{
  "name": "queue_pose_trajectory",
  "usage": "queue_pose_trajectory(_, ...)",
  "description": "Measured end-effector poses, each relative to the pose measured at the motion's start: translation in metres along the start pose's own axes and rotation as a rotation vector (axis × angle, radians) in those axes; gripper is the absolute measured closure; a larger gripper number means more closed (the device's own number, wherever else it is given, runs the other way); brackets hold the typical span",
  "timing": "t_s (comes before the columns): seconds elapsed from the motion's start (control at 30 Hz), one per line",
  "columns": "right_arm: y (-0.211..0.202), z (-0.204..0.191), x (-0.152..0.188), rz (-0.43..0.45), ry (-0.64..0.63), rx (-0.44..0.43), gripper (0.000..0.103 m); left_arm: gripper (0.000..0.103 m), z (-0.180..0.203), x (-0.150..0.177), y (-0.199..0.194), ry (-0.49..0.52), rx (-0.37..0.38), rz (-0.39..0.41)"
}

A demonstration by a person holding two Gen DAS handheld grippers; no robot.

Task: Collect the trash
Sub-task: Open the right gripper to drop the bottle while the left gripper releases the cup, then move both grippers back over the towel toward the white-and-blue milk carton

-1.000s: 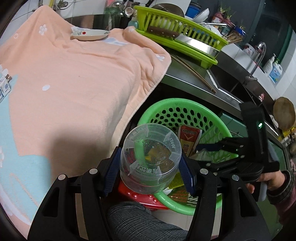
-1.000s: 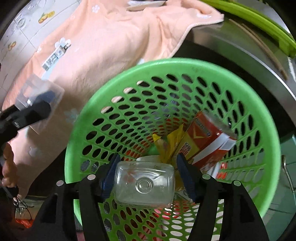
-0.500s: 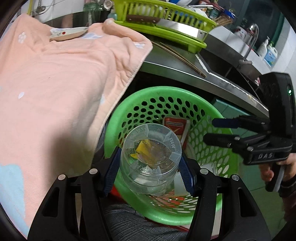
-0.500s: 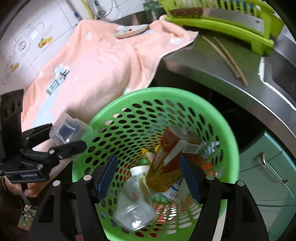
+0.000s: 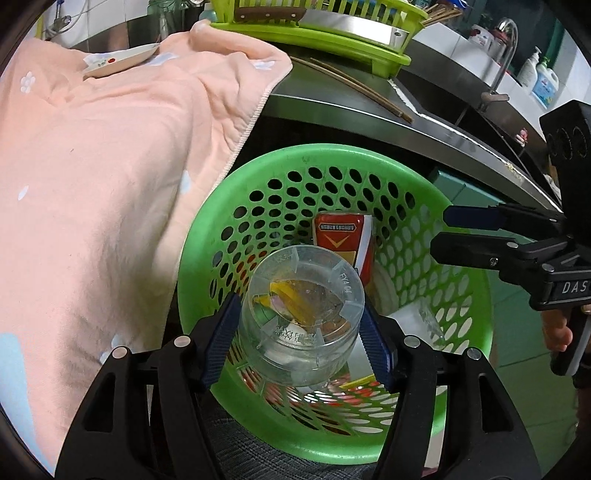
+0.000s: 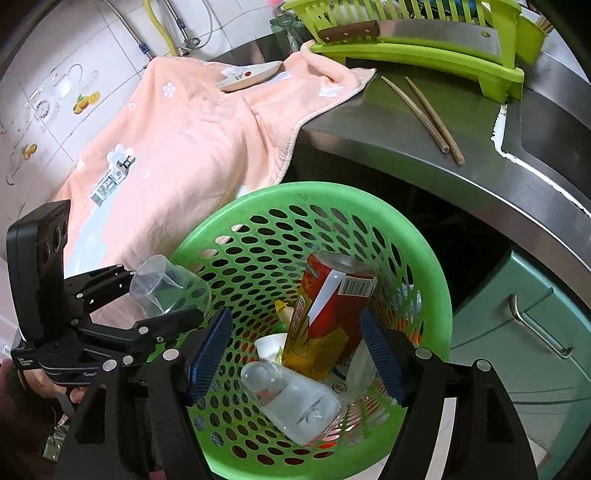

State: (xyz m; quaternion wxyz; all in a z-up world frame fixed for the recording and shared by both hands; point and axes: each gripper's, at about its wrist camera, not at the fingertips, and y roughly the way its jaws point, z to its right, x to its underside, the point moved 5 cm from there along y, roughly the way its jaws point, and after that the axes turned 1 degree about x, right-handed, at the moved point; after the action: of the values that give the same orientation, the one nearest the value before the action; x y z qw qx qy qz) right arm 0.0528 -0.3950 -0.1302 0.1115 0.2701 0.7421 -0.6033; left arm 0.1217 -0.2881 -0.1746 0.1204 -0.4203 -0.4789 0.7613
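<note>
Left gripper (image 5: 301, 341) clamped on a clear plastic cup (image 5: 301, 314), held bottom-forward above the near rim of a green perforated basket (image 5: 258, 177). Right gripper (image 6: 297, 363) spread wide and empty, hovering over the same basket. Inside the basket: a red and yellow carton (image 6: 328, 321) standing tilted, a clear plastic bottle (image 6: 291, 400) lying on its side, a small white cup (image 6: 271, 345). Beside the basket, a peach towel (image 6: 192, 140) draped over a steel counter (image 6: 406, 129), with a small dish (image 6: 251, 75), two chopsticks (image 6: 424, 114) and a green dish rack (image 6: 417, 51) holding a cleaver (image 6: 406, 31).
</note>
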Motion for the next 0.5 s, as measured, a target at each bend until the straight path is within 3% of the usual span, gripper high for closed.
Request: queue_pose_trajectory(0.5, 0.000, -0.016, -0.012, 0.011, -0.033, -0.011, 0.033, 0.033, -0.007, 0.002, -0.015, -0.008, -0.016, 0.030)
